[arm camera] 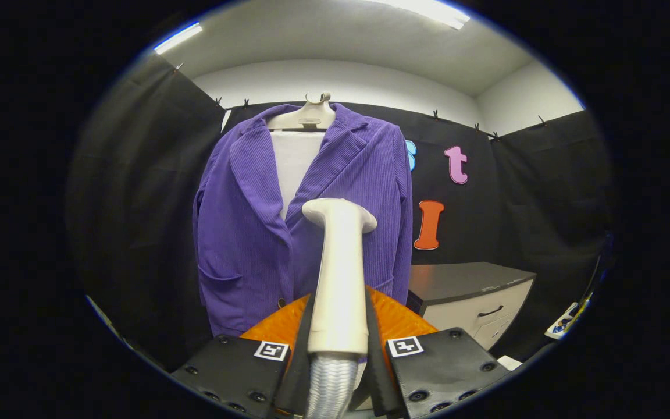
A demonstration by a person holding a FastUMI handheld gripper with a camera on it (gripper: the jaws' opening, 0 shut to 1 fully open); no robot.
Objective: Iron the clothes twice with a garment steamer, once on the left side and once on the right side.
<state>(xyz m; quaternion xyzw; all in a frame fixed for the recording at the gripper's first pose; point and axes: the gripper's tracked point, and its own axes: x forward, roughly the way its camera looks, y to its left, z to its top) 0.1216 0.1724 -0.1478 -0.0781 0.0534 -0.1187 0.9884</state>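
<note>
We saw the gripper clamped on the handle of the garment steamer, both fingers pressing its sides, with a ribbed hose trailing below them. The steamer head rose beyond the fingers, in front of the purple corduroy jacket; whether it touched the cloth we could not tell. The jacket hung on a hanger over a white shirt. A cabinet stood beside the jacket, against the booth wall.
</note>
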